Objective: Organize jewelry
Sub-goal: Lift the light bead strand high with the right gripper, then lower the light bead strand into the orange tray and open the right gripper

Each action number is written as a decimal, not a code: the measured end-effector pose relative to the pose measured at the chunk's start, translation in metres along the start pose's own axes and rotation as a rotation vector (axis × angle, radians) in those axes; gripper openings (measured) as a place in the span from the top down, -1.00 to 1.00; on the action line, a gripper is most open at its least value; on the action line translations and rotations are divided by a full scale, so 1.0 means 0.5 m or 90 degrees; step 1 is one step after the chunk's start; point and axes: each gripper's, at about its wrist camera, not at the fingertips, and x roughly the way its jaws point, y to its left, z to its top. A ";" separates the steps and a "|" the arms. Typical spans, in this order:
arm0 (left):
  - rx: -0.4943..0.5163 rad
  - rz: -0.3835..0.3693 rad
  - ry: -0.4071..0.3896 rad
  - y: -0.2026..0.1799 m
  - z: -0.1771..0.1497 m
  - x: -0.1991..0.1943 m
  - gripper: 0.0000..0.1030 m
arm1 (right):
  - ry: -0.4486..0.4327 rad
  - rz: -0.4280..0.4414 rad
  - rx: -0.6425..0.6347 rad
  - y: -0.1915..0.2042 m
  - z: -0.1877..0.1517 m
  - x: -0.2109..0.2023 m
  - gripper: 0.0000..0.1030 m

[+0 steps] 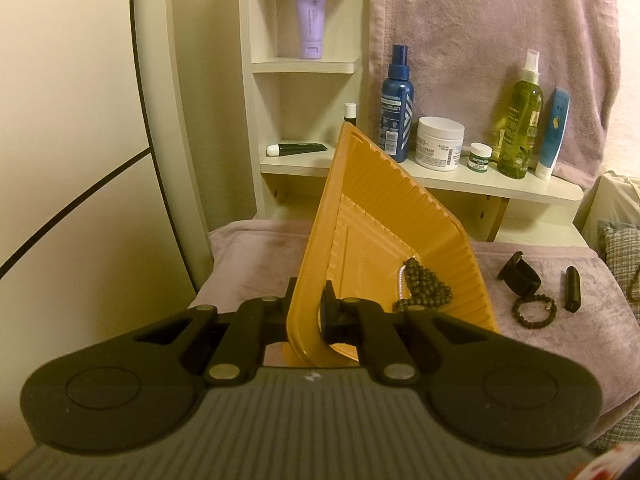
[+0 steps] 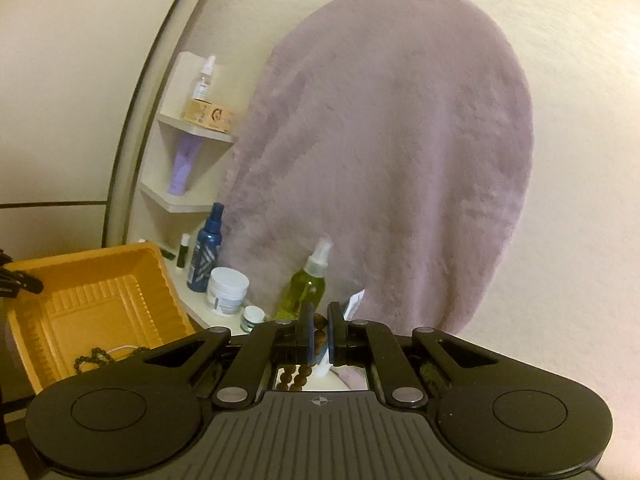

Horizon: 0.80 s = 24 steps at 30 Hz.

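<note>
My left gripper [image 1: 310, 308] is shut on the rim of an orange plastic tray [image 1: 376, 216] and holds it tilted above the mauve cloth. Dark bead strands [image 1: 424, 284] and a thin pearl strand [image 1: 401, 280] lie heaped in the tray's low corner. In the right wrist view the same tray [image 2: 100, 296] is at the lower left with the beads [image 2: 96, 358] in it. My right gripper [image 2: 319, 320] is shut on a brown bead strand [image 2: 319, 336] that hangs down between the fingers, raised in front of the shelf.
On the cloth right of the tray lie a black clip-like piece [image 1: 520, 276], a dark bead bracelet [image 1: 534, 310] and a small black case [image 1: 573, 294]. A shelf [image 1: 480, 184] behind carries bottles and jars. A mauve fleece [image 2: 380, 152] hangs on the wall.
</note>
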 end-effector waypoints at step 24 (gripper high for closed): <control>-0.003 -0.006 0.004 0.006 0.002 0.002 0.85 | 0.014 0.443 -0.189 0.140 0.136 0.117 0.88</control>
